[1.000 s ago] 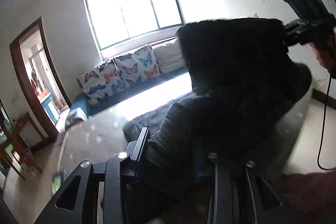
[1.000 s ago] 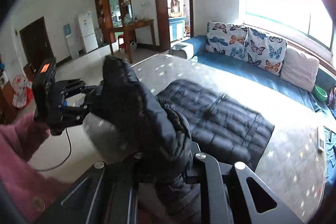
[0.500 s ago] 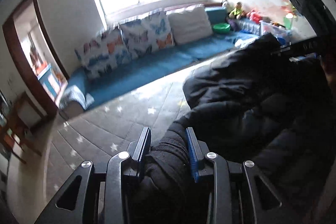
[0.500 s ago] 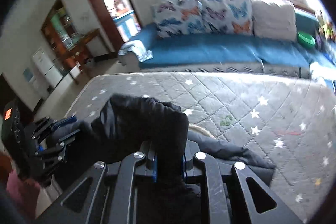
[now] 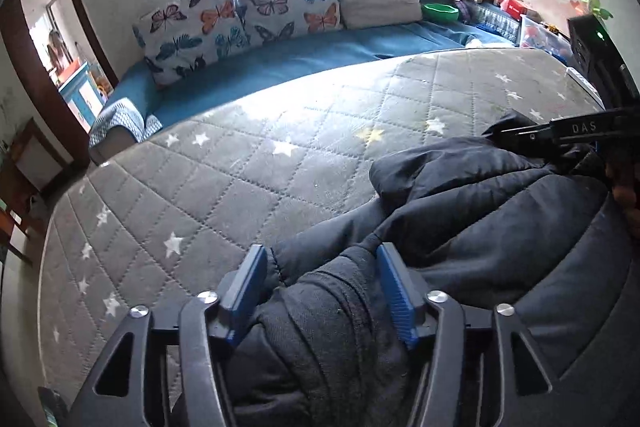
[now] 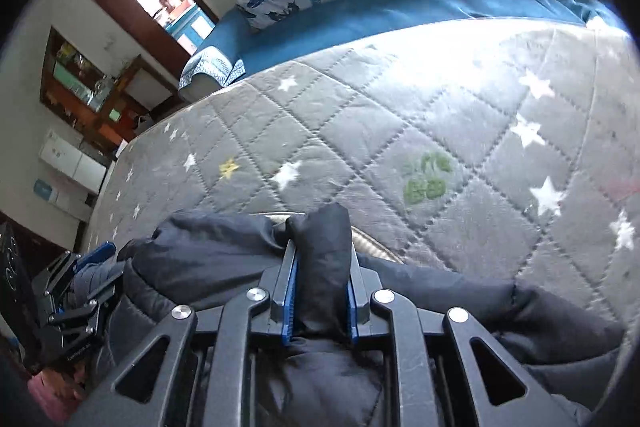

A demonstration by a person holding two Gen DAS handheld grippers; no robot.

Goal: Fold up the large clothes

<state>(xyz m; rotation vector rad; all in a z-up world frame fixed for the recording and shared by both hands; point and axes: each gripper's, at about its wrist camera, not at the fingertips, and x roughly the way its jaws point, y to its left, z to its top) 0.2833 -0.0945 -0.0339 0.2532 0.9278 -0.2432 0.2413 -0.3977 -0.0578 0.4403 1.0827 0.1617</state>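
surface: grey quilted mattress [image 5: 248, 179] with white stars, filling mid-frame | on it: black padded jacket [image 5: 500, 211] bunched at lower right of left view, along bottom edge of right view | beyond: blue sofa [image 5: 304, 63] at top

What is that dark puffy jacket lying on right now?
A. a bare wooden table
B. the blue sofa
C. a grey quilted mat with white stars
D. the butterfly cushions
C: the jacket lies bunched on the grey star-patterned quilted mat, with the blue sofa and butterfly cushions behind it, apart from it.
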